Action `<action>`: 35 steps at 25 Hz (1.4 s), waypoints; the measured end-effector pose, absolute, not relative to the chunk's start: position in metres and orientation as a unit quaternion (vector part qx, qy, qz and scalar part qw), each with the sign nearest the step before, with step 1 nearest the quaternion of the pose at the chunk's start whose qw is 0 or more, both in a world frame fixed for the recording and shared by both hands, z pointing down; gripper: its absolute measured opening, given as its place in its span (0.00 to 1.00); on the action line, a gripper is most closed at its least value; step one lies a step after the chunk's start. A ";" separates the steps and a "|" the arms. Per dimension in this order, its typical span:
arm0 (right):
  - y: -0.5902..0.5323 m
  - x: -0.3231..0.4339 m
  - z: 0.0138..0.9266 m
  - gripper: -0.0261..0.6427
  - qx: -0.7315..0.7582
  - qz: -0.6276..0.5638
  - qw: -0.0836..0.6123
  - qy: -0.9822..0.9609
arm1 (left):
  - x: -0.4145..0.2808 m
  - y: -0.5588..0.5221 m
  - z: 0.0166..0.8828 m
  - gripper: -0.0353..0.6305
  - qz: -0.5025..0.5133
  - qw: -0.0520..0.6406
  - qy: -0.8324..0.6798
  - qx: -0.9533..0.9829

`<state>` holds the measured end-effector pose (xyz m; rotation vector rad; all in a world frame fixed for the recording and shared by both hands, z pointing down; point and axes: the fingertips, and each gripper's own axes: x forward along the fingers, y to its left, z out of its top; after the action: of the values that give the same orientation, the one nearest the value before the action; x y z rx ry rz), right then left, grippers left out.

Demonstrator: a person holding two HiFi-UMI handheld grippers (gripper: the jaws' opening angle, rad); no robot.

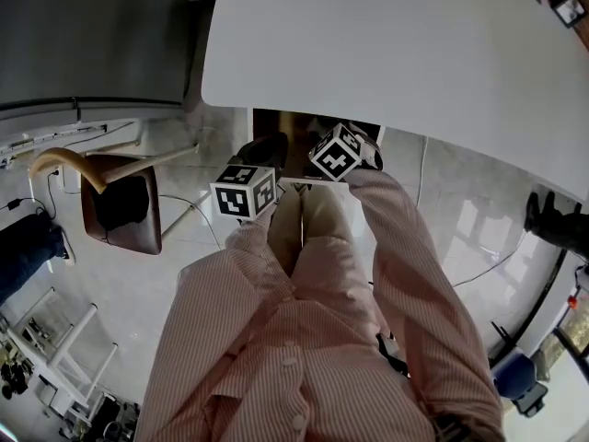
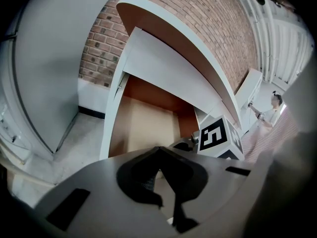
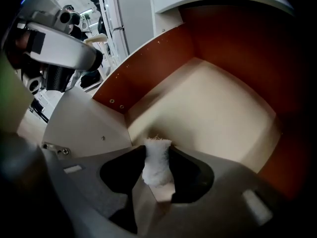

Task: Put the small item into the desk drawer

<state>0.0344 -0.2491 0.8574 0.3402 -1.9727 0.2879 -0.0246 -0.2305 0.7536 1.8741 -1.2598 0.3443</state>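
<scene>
The right gripper (image 3: 157,151) is clamped on a small white fluffy item (image 3: 157,165), which stands upright between its two dark jaws, with its frayed top poking just above their tips. The gripper holds the item over the open desk drawer (image 3: 213,103), in front of the drawer's pale cream floor and near the corner where two reddish-brown inner walls meet; whether the item touches the floor cannot be told. The left gripper (image 2: 158,152) has its jaws drawn together so that the tips meet, with nothing between them. It points toward the same drawer from one side, and the right gripper's black-and-white marker cube (image 2: 218,135) shows just beside the drawer's edge. In the head view both grippers sit close together at the drawer opening, just under the near edge of a broad white surface (image 1: 386,44), and the person's arms in a pink-striped shirt (image 1: 405,256) reach down to them. Behind the drawer, in the left gripper view, rises a red brick wall (image 2: 198,19). A brown chair (image 1: 120,215) with a curved wooden back stands on the pale tiled floor (image 1: 184,265), well apart to the person's left.
</scene>
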 end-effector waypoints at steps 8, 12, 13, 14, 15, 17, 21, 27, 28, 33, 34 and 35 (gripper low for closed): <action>-0.248 0.033 0.853 0.27 0.141 0.131 0.526 -0.828 | -0.029 -0.224 0.754 0.05 0.157 0.422 -0.499 0.740; -0.246 0.035 0.846 0.27 0.153 0.150 0.520 -0.827 | -0.030 -0.216 0.750 0.05 0.162 0.430 -0.498 0.735; -0.247 0.035 0.842 0.27 0.158 0.151 0.517 -0.827 | -0.031 -0.215 0.748 0.05 0.163 0.432 -0.497 0.735; -0.247 0.035 0.838 0.27 0.163 0.152 0.515 -0.828 | -0.031 -0.214 0.745 0.05 0.164 0.432 -0.497 0.735; -0.246 0.036 0.835 0.27 0.169 0.153 0.512 -0.828 | -0.031 -0.212 0.742 0.05 0.165 0.433 -0.496 0.734; -0.244 0.038 0.826 0.27 0.178 0.152 0.510 -0.828 | -0.031 -0.209 0.736 0.05 0.168 0.434 -0.494 0.734; -0.240 0.043 0.803 0.23 0.190 0.153 0.501 -0.830 | -0.028 -0.206 0.719 0.05 0.173 0.434 -0.489 0.737; -0.236 0.047 0.764 0.12 0.218 0.150 0.475 -0.840 | -0.022 -0.200 0.692 0.05 0.174 0.427 -0.482 0.745; -0.235 0.048 0.758 0.10 0.222 0.150 0.471 -0.841 | -0.021 -0.199 0.687 0.05 0.173 0.426 -0.481 0.747; -0.232 0.051 0.727 0.06 0.244 0.158 0.445 -0.847 | -0.020 -0.197 0.664 0.05 0.170 0.414 -0.478 0.756; -0.231 0.051 0.720 0.06 0.248 0.161 0.439 -0.849 | -0.020 -0.197 0.659 0.05 0.168 0.411 -0.478 0.758; -0.231 0.051 0.713 0.05 0.251 0.164 0.431 -0.851 | -0.020 -0.197 0.654 0.05 0.167 0.408 -0.478 0.760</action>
<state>0.0511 -0.2308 0.7129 0.6263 -2.1226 0.4101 -0.0204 -0.1972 0.6541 1.9163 -1.2037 0.4200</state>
